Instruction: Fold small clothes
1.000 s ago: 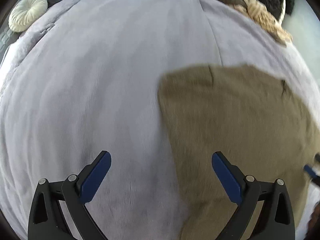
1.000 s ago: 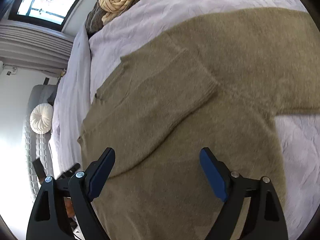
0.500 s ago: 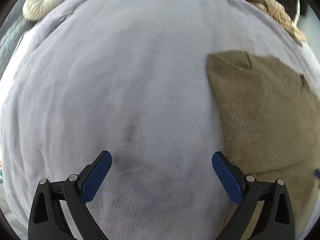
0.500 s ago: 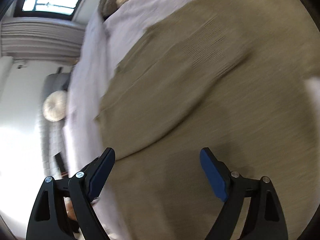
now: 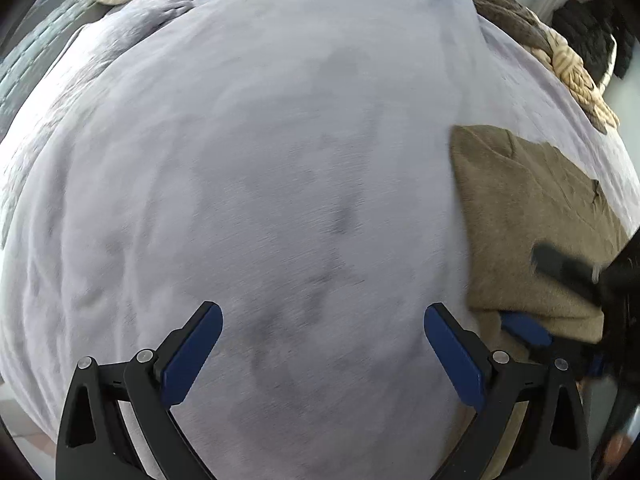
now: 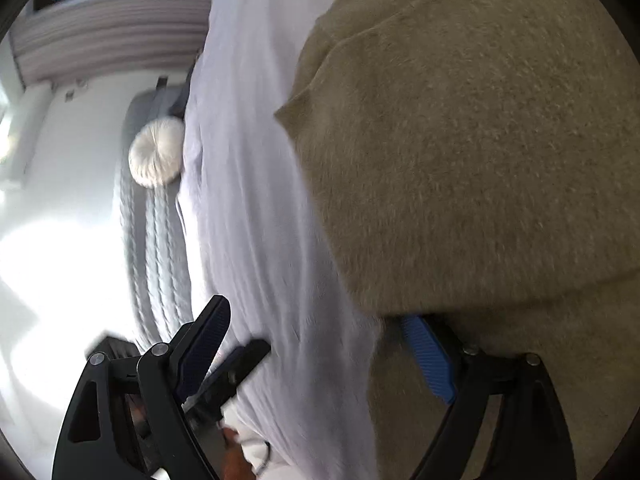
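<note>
Sweater (image 5: 528, 216), olive and partly folded, lies on the lilac bedspread (image 5: 280, 160), now at the left view's right edge; right gripper (image 6: 320, 356), jaws apart, has slid one finger under its fold; left gripper (image 5: 320, 352) gapes over bare cover.

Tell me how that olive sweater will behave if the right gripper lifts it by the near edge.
The sweater is probably floppy: its folded layer already drapes over one finger of the right gripper. Its fuzzy knit should grip the pads and drag on the bedspread rather than slide.
</note>
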Available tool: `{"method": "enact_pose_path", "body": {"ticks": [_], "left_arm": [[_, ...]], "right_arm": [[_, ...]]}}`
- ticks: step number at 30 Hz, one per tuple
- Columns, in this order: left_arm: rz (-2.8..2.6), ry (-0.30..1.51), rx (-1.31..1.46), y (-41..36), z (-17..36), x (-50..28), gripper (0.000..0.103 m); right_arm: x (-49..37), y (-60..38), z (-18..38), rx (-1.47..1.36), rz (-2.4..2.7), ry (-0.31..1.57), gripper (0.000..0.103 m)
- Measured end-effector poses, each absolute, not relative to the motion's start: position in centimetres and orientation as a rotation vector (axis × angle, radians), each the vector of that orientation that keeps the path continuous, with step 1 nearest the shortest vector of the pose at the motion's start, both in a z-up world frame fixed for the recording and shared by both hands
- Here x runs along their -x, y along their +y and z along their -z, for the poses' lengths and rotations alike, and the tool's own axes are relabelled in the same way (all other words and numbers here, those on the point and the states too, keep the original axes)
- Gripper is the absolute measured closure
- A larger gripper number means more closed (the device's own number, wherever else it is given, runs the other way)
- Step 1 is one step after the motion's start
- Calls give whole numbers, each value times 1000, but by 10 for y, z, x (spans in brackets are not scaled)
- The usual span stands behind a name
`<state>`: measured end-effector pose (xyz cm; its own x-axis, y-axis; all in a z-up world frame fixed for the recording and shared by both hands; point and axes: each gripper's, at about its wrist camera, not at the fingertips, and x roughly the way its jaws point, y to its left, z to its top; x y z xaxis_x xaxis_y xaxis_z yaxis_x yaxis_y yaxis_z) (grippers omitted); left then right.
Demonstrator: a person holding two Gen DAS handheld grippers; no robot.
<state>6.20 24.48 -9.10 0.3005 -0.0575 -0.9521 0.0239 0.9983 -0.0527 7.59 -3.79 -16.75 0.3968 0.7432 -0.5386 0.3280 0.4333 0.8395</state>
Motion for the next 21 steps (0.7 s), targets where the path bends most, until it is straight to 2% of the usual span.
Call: {"method": "enact_pose_path", "body": {"ticks": [5, 11, 21], "left_arm": [[43, 1265, 45, 261, 92, -54, 1], [26, 1283, 18, 255, 100, -52, 1], [149, 1307, -34, 187, 104, -66, 1]], "right_arm": [[-89, -31, 169, -1301, -479, 1130, 13], [-97, -18, 180, -1264, -475, 1193, 11], [-59, -51, 139, -1080, -489, 1240, 10]]}}
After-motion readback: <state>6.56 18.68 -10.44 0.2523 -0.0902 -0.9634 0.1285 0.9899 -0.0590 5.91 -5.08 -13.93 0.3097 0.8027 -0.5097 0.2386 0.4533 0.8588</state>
